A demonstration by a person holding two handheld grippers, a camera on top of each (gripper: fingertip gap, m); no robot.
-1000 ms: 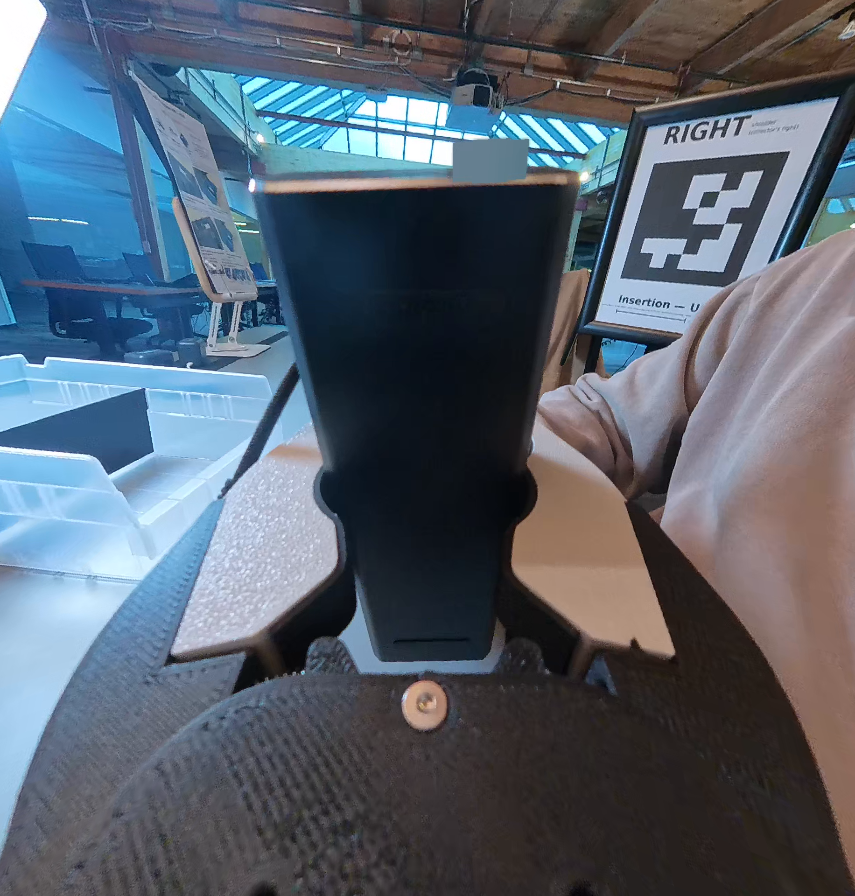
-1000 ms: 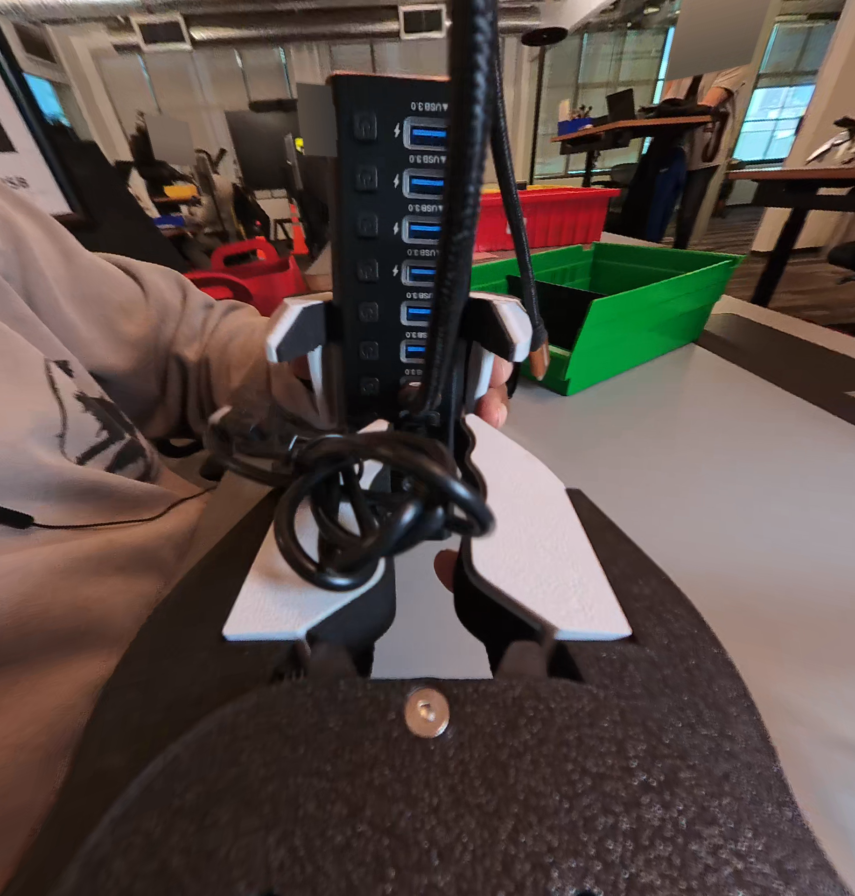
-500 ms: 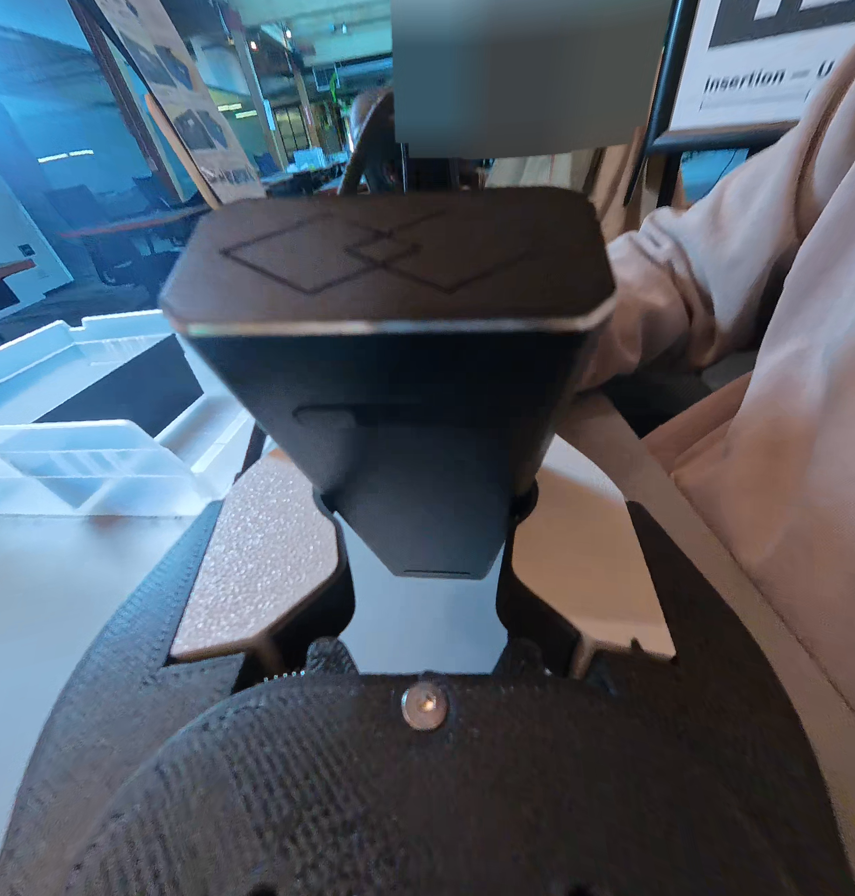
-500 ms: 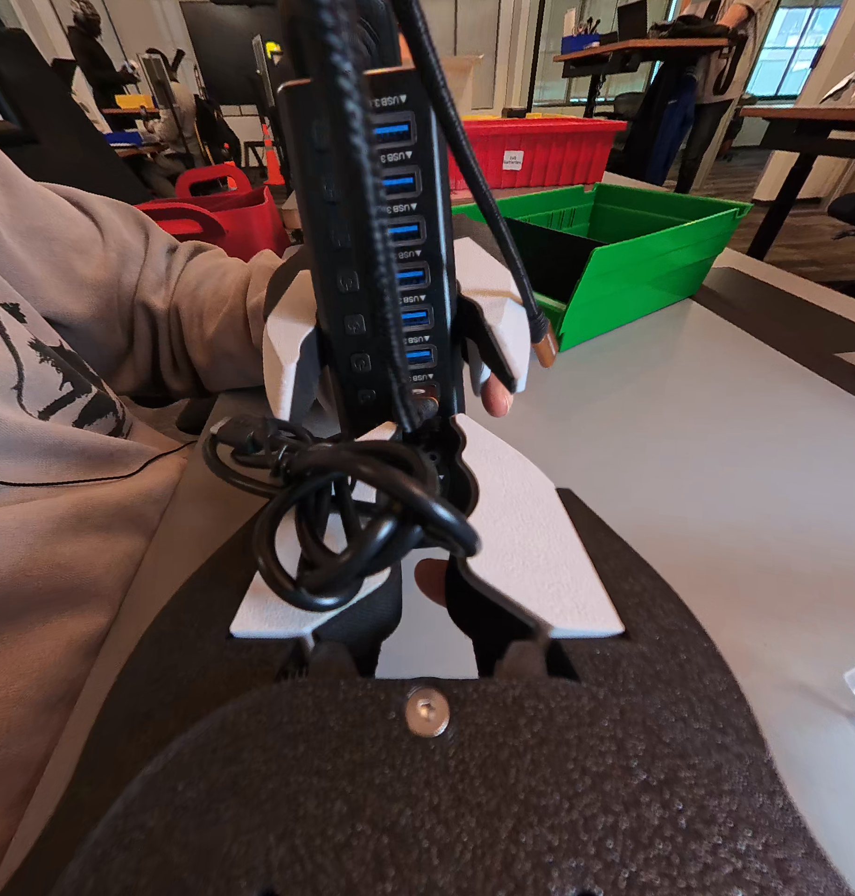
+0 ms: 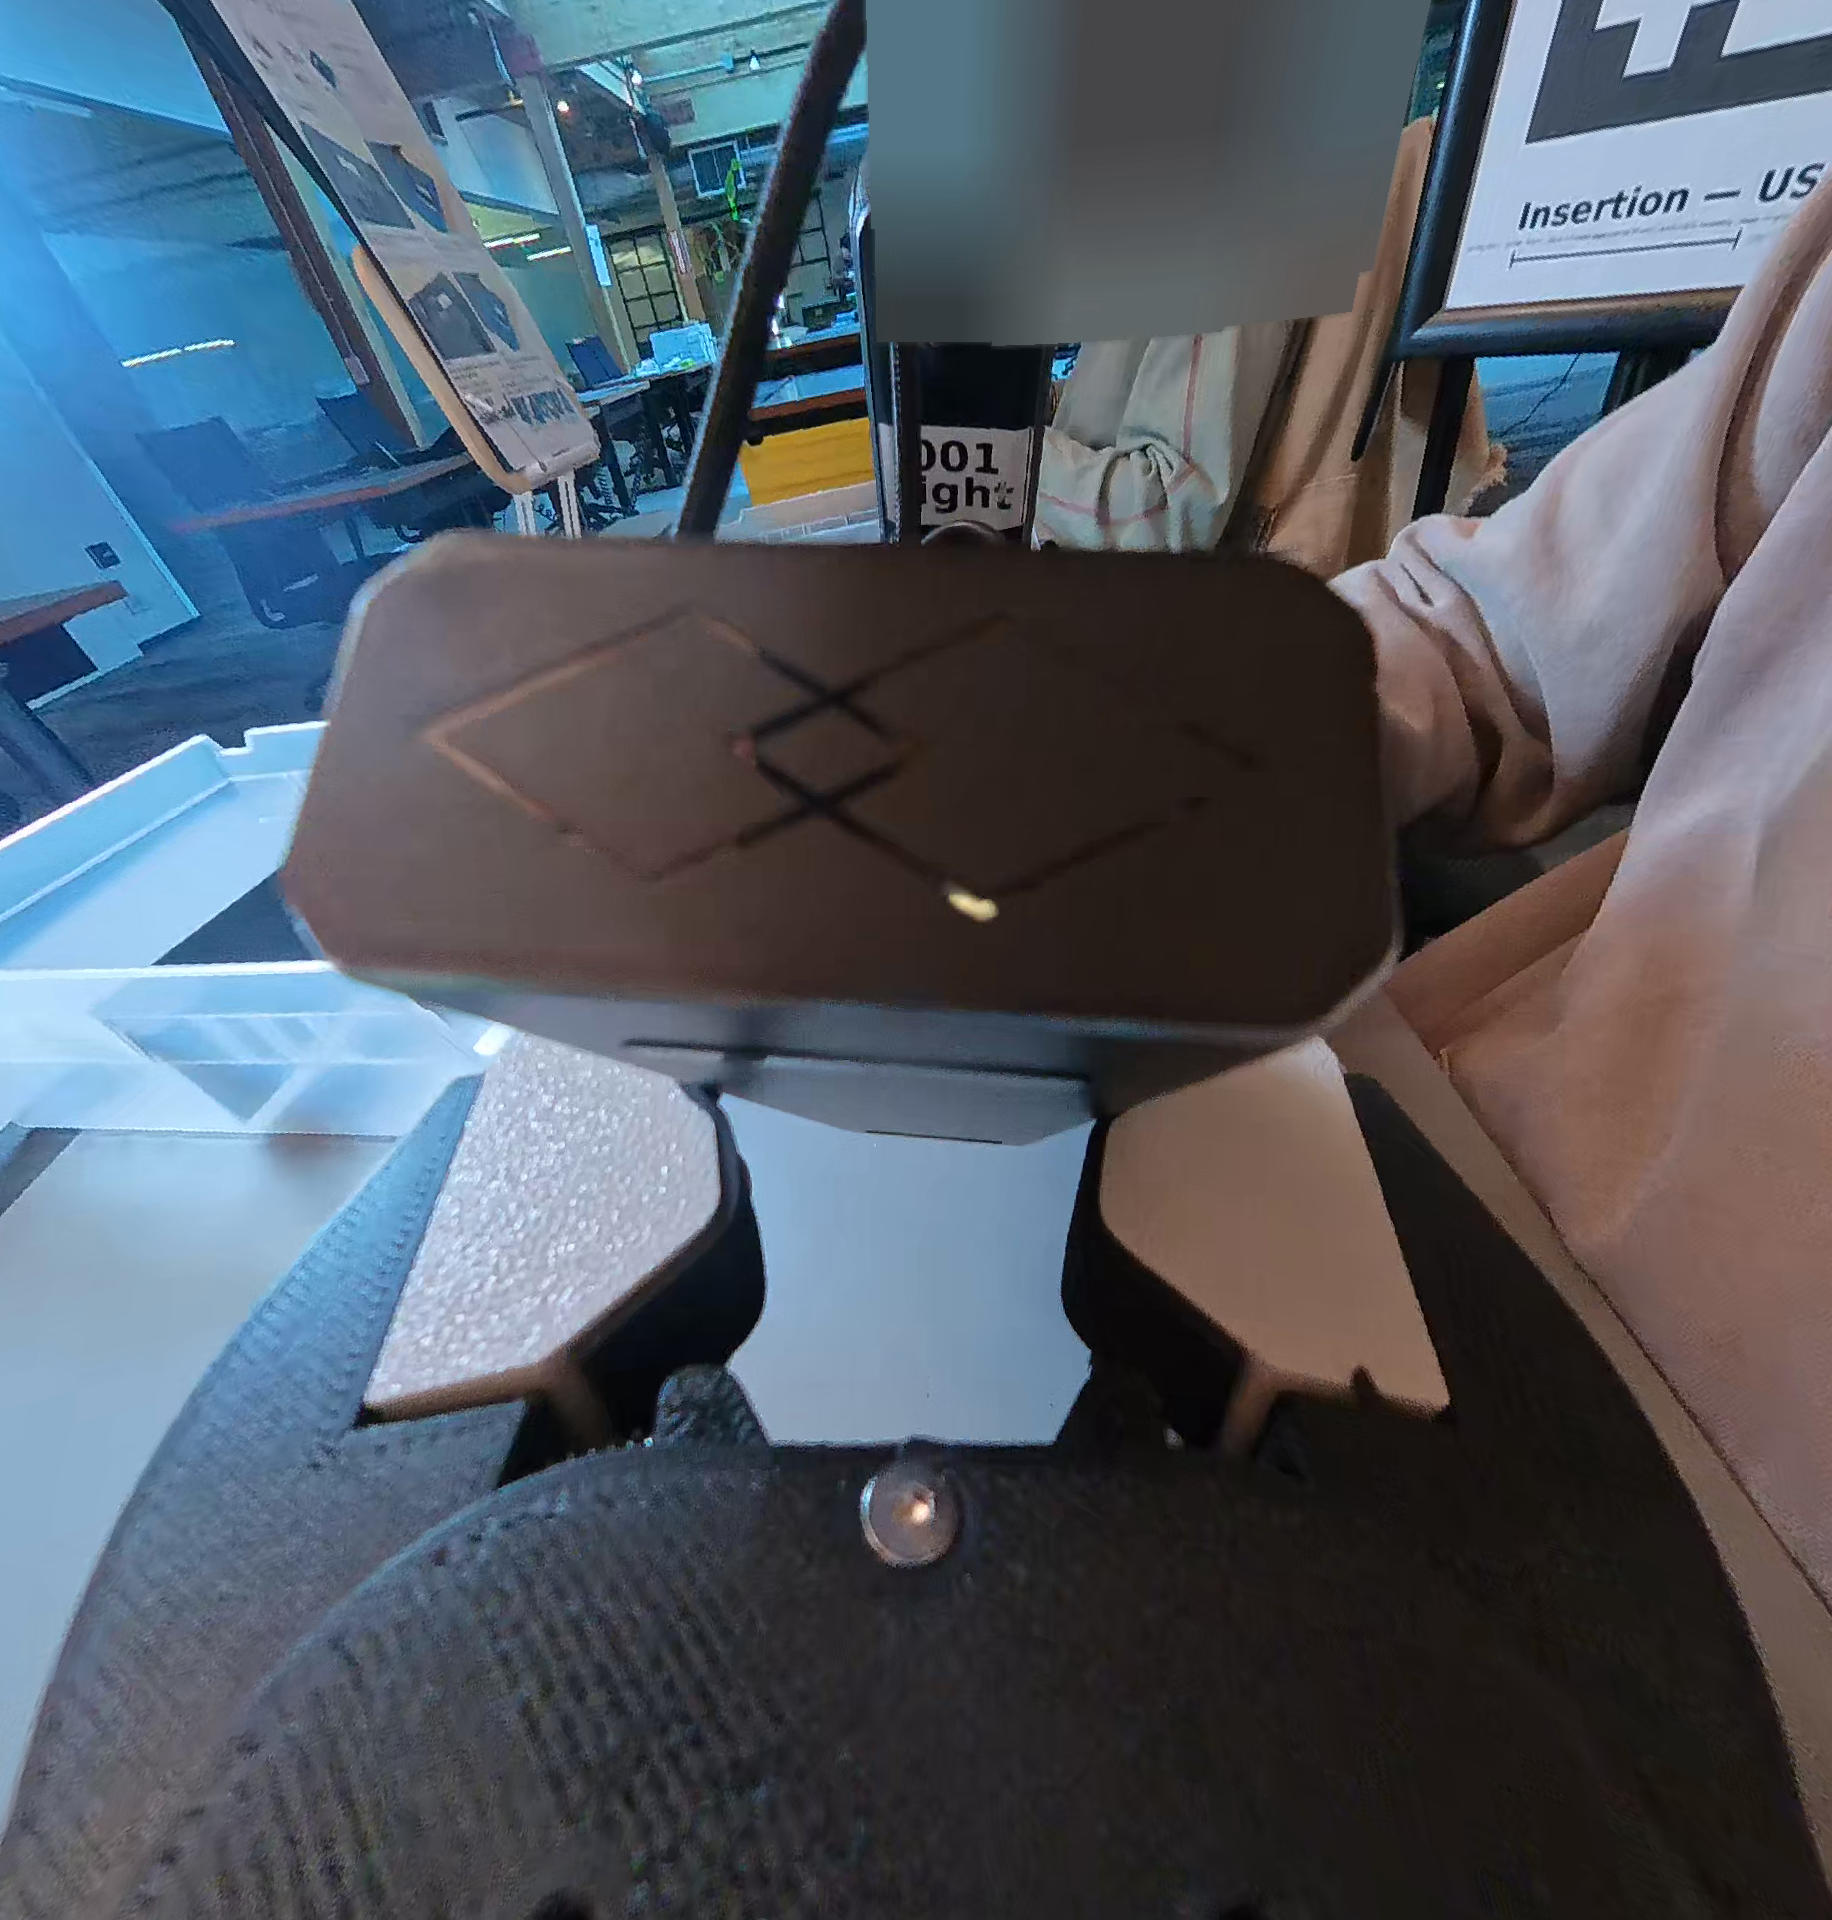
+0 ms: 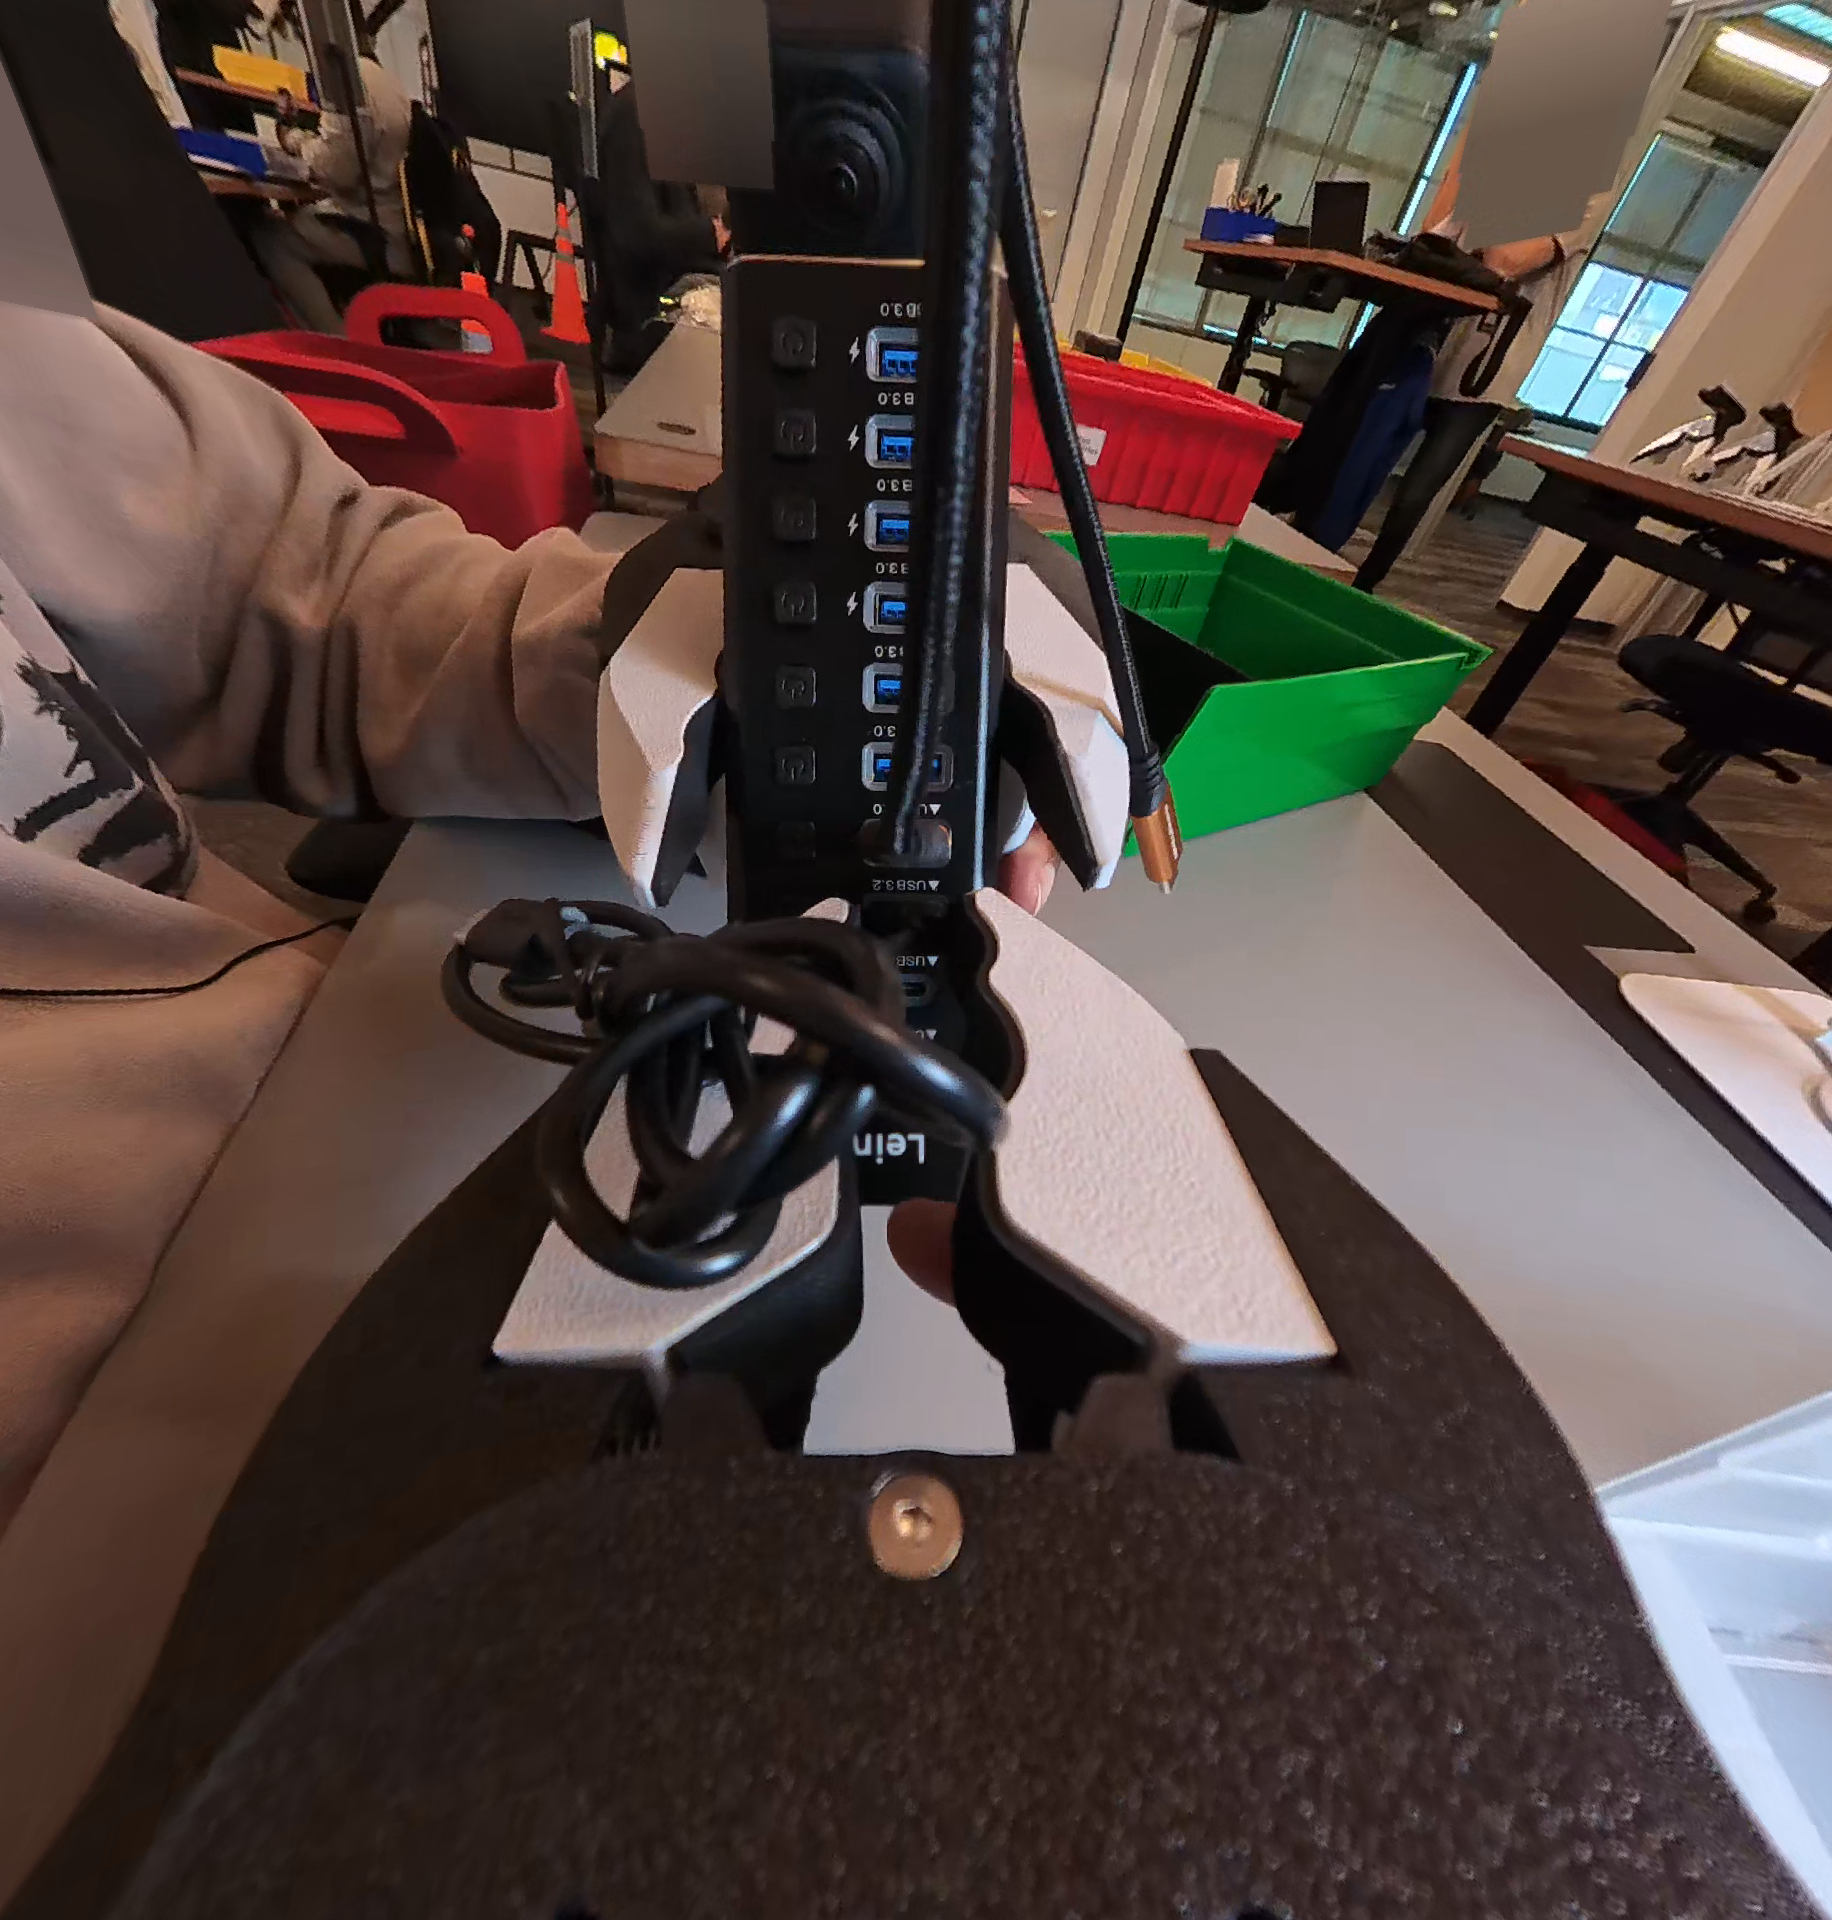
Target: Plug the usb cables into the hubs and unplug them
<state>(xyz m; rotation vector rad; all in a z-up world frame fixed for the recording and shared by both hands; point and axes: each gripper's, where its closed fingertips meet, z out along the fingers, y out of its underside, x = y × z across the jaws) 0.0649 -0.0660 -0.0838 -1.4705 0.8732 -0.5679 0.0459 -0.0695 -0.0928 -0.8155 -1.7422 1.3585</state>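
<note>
Holding the hub (image 6: 839, 623) upright at 12 o'clock over the table (image 6: 1359, 1039), the right gripper (image 6: 912, 935) pinching its lower end and the left gripper (image 6: 865, 852) clamping it just above. Running a braided cable (image 6: 959, 416) down the hub's front into a low port. Dangling a second cable's plug (image 6: 1156, 831) just beside the hub at 2 o'clock. Draping a coiled cord (image 6: 714, 1091) over the near finger at 9 o'clock. Keeping an open bin (image 6: 1307, 707) at 2 o'clock, a crate (image 6: 1151, 436) behind it, a handled tote (image 6: 455, 416) at 10 o'clock and a compartment tray (image 6: 1743, 1558) at 4 o'clock. In the left wrist view, facing the hub's end, with a framed sign (image 5: 1618, 156) at 1 o'clock.
</note>
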